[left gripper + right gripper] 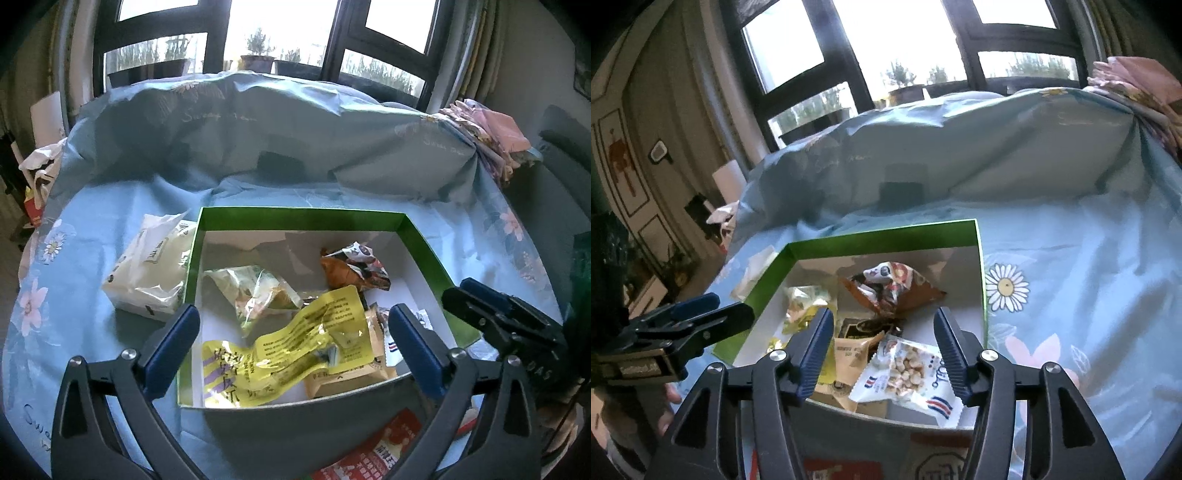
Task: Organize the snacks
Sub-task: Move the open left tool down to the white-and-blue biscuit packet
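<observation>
A pale blue flowered sheet [280, 155] covered the surface, bunched high at the back under a dark-framed window [332, 40] with potted plants outside. A green box [424, 251] sat on the sheet with snack packets in it: a yellow packet [295, 347], an orange one [897, 291] and a white peanut bag [908, 373]. A white bag [147, 273] lay just beside the box. The left tool [295, 343] stood wide and empty over the box; the right tool [882, 354] stood partly open, gripping nothing.

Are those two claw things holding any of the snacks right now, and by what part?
No. The left gripper and right gripper both stand open over the green box, nothing pinched between either pair of fingers.
</observation>
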The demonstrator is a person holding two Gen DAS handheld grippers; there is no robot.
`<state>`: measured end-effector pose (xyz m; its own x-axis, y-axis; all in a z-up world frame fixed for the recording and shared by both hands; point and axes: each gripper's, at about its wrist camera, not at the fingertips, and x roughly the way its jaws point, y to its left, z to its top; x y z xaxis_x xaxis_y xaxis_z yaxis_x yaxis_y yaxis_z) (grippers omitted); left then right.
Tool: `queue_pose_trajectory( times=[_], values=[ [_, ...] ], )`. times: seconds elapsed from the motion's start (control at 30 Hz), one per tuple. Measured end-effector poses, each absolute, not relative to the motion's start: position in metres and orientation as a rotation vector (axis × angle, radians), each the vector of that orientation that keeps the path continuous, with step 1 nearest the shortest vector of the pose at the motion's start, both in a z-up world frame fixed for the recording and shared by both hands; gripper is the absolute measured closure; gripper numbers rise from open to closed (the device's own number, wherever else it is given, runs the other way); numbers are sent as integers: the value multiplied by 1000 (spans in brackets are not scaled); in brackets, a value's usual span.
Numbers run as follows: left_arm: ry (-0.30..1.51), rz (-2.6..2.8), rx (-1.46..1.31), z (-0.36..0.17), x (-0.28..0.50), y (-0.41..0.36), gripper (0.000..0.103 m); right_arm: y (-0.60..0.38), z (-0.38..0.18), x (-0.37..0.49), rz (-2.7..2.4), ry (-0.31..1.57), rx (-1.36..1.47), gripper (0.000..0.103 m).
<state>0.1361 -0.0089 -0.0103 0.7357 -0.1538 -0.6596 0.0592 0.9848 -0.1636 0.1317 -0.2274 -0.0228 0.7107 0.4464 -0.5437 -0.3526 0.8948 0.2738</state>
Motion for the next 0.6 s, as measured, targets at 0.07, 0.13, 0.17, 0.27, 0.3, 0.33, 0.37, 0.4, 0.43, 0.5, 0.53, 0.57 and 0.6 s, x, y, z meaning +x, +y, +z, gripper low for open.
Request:
queue_pose_trajectory(
  times=[0.07, 0.13, 0.17, 0.27, 0.3, 0.33, 0.37, 0.4, 0.43, 0.5, 0.53, 0.57, 0.6],
  values=[
    [732, -115, -134, -9, 133, -8, 0, -231, -22, 129, 444, 642, 158, 45],
    [737, -117, -127, -10, 129, -9, 1, -234, -20, 125, 443, 639, 166, 44],
    [738, -116, -123, -10, 127, -10, 0, -236, -20, 123, 444, 636, 173, 44],
    [749, -118, -118, -11, 122, -10, 0, -244, -22, 117, 446, 637, 201, 39],
    [754, -126, -120, -12, 119, -10, 0, -248, -24, 113, 443, 639, 209, 39],
    [760, -137, -124, -13, 117, -10, 0, -251, -26, 110, 438, 641, 214, 39],
    [769, -154, -129, -14, 114, -11, 0, -255, -29, 107, 430, 645, 221, 39],
    [776, -173, -133, -15, 111, -13, 0, -261, -33, 103, 422, 653, 235, 38],
    [783, -192, -136, -16, 109, -15, 0, -266, -36, 101, 419, 661, 250, 38],
    [799, -248, -145, -19, 102, -22, 0, -278, -44, 96, 411, 687, 281, 38],
    [806, -275, -156, -20, 100, -25, 0, -283, -47, 95, 407, 697, 295, 38],
    [816, -305, -170, -22, 97, -29, 0, -287, -49, 93, 402, 703, 308, 38],
    [832, -354, -191, -26, 94, -33, 0, -294, -53, 90, 395, 713, 329, 38]
  ],
)
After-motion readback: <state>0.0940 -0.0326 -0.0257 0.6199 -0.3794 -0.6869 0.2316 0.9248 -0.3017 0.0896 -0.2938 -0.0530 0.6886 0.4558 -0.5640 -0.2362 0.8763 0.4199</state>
